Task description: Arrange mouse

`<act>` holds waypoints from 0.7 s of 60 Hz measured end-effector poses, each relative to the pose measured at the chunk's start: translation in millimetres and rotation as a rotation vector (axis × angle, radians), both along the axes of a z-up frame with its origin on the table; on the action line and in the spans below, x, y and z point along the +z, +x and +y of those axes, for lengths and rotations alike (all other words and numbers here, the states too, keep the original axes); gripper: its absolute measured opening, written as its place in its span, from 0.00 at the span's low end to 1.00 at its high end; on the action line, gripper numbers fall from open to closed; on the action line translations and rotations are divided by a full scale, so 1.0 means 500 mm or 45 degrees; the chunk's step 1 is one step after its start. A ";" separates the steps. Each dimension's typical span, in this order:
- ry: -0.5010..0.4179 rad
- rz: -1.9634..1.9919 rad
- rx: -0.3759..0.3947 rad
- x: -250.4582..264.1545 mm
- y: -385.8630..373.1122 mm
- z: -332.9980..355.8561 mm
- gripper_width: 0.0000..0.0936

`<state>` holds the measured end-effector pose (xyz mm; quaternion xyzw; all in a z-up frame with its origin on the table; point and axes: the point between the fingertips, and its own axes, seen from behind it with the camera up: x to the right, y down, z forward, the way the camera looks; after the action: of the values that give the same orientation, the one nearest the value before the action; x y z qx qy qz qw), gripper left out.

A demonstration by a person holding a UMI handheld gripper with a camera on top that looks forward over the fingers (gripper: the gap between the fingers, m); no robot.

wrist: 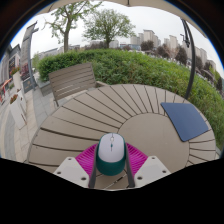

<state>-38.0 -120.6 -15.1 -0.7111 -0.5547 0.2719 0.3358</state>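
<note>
Both fingers seemingly clamped on mouse, mousepad well beyond on table.

A round desk of pale wooden slats carries everything here. The slats run in curved bands, with narrow dark gaps between them, and the wood looks weathered and greyish. Directly on it, just ahead of the tool and reaching back between its fingers, lies a mouse with a white back and a teal lower body; the pink pads stand at either side of it. Whether they press on it cannot be told. Further ahead of the tool and off to its right, near the desk's rim, a dark blue mouse mat lies flat on the slats, well apart from the mouse.
</note>
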 end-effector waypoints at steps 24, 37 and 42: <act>0.001 0.181 0.071 0.299 -0.071 0.328 0.44; 0.031 -0.011 -0.071 0.123 -0.061 0.655 0.44; -0.003 -0.053 -0.080 0.039 -0.058 0.698 0.47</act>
<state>-67.0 228.3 4.3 -0.7341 -0.5386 0.2471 0.3317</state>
